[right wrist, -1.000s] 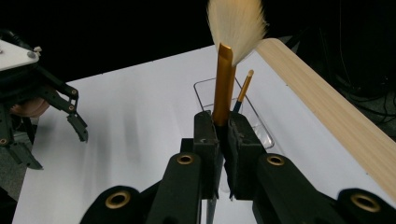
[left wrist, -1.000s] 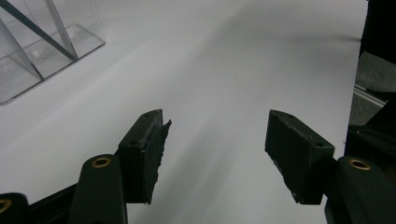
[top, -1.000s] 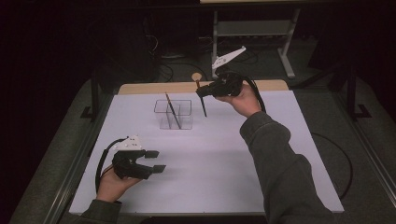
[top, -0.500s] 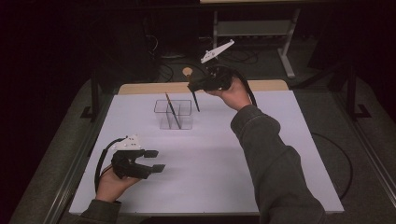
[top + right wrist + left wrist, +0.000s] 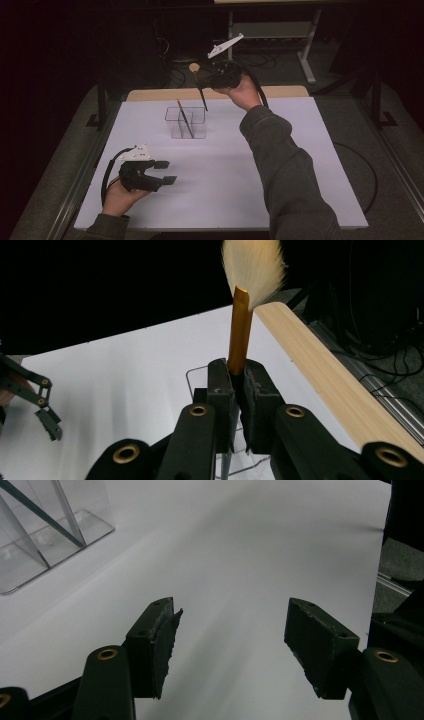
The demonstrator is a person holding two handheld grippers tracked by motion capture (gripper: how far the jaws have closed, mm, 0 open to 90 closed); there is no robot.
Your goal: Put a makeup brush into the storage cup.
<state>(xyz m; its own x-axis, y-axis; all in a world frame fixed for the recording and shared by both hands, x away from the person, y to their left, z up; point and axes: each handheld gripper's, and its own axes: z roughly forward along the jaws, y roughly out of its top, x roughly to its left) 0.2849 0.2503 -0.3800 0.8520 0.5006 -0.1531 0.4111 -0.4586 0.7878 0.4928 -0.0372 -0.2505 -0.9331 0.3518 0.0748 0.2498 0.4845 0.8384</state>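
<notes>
High view: my right tongs [image 5: 204, 75] raised above far worktop [image 5: 280, 165] edge, clenched on brush [image 5: 200, 87], bristles up, handle tip hanging over clear box [image 5: 187, 122]. Dark stick leans inside box. My left tongs [image 5: 165, 171] released, resting near worktop's near-left corner.

The right tool [image 5: 206, 79] has carried the brush [image 5: 200, 90] leftward over the clear holder [image 5: 187, 122].

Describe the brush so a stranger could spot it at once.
Start at the white table, then find the clear organizer near its far edge. Above it, the right gripper holds the brush: gold ferrule, pale fluffy bristles, unlike the dark stick leaning inside.
</notes>
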